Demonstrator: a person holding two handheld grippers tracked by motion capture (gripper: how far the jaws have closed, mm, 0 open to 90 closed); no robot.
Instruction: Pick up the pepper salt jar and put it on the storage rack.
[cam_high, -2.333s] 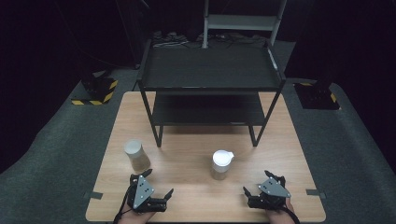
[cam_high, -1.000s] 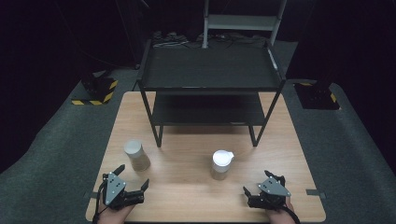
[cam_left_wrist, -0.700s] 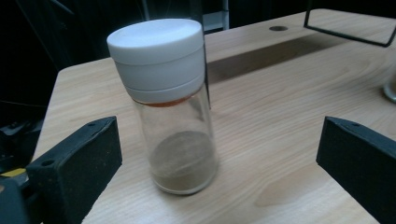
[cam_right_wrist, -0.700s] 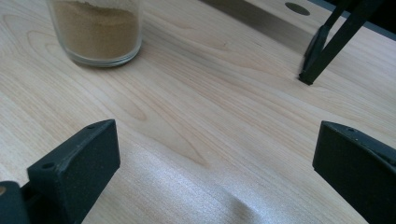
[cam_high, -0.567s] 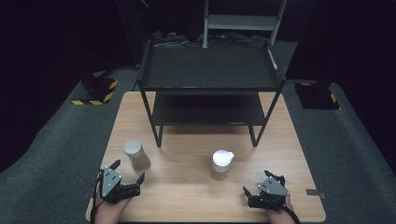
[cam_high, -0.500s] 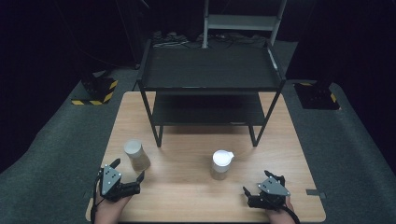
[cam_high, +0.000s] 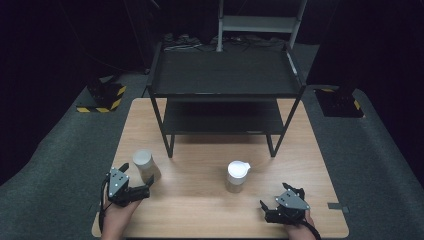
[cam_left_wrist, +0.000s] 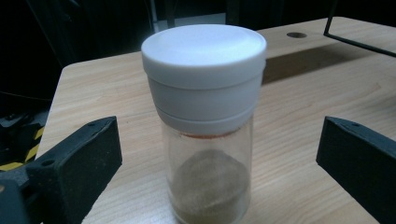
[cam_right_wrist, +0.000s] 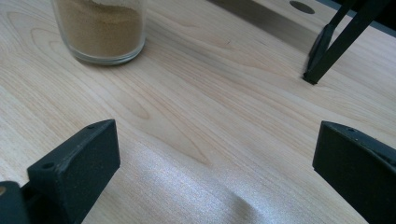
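Two jars are counted on the table (cam_high: 200, 210): a white-lidded spice jar (cam_high: 143, 165) at the left and a second jar (cam_high: 237, 176) near the middle, before one black two-tier rack (cam_high: 225, 95). In the right gripper view, the second jar is cut off above its tan contents. The left gripper (cam_high: 142, 191) is held wide open, the spice jar framed between its jaws, untouched. The right gripper (cam_high: 264, 211) is spread wide over bare wood, holding nothing.

shelf rack (cam_high: 225, 85) on far half of table (cam_high: 200, 215) | left jar (cam_high: 143, 164) near-left of rack, left gripper (cam_high: 145, 190) just before it | right jar (cam_high: 236, 176) centre-near, right gripper (cam_high: 265, 206) near-right of it
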